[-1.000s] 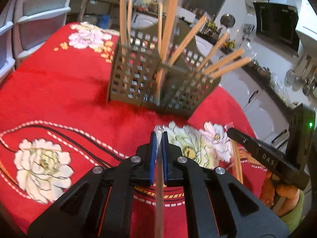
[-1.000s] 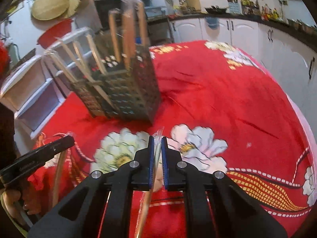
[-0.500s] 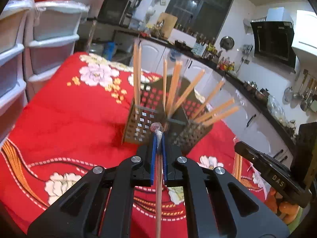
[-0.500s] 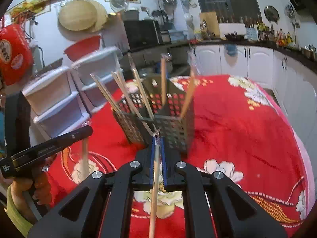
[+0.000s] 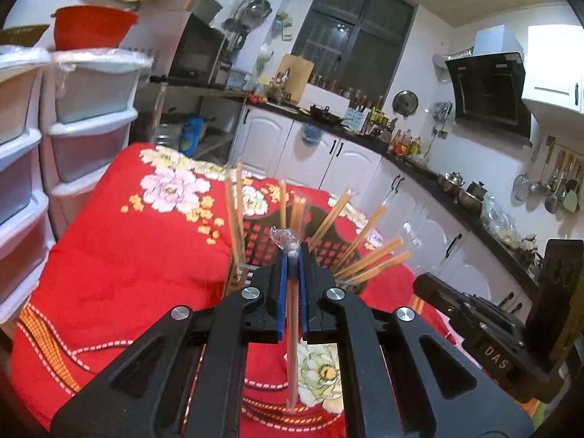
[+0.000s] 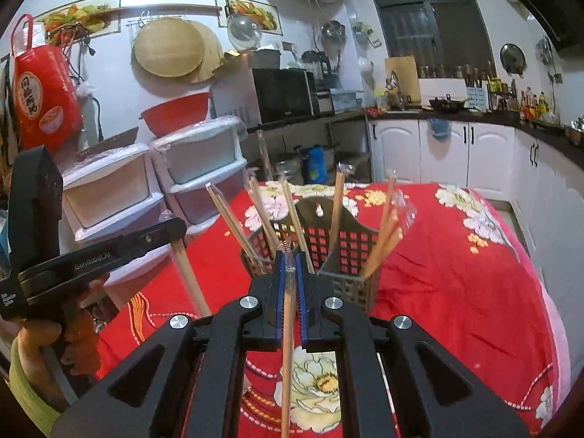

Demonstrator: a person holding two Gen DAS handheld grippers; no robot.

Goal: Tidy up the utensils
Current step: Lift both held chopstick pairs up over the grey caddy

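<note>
- Two wrapped chopsticks are held, one per gripper, each hanging tip-down, ready to drop into the perforated holder [image 6: 339,255].
- Left gripper [image 5: 292,255] pinches its chopstick [image 5: 292,346] just short of the holder.
- Right gripper [image 6: 290,259] clamps its chopstick [image 6: 287,357] likewise; which compartment either suits is unclear.

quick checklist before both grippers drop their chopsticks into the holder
1. Left gripper clamped on its wrapped chopstick: ok.
2. Right gripper clamped on its wrapped chopstick: ok.
3. Utensil holder upright on the red tablecloth: ok.
4. Free room in the compartments among the chopsticks already inside: cannot tell.
5. Lower chopstick ends clear of the holder rim: cannot tell, they run out of view below.
6. The two grippers apart from each other: ok.
</note>
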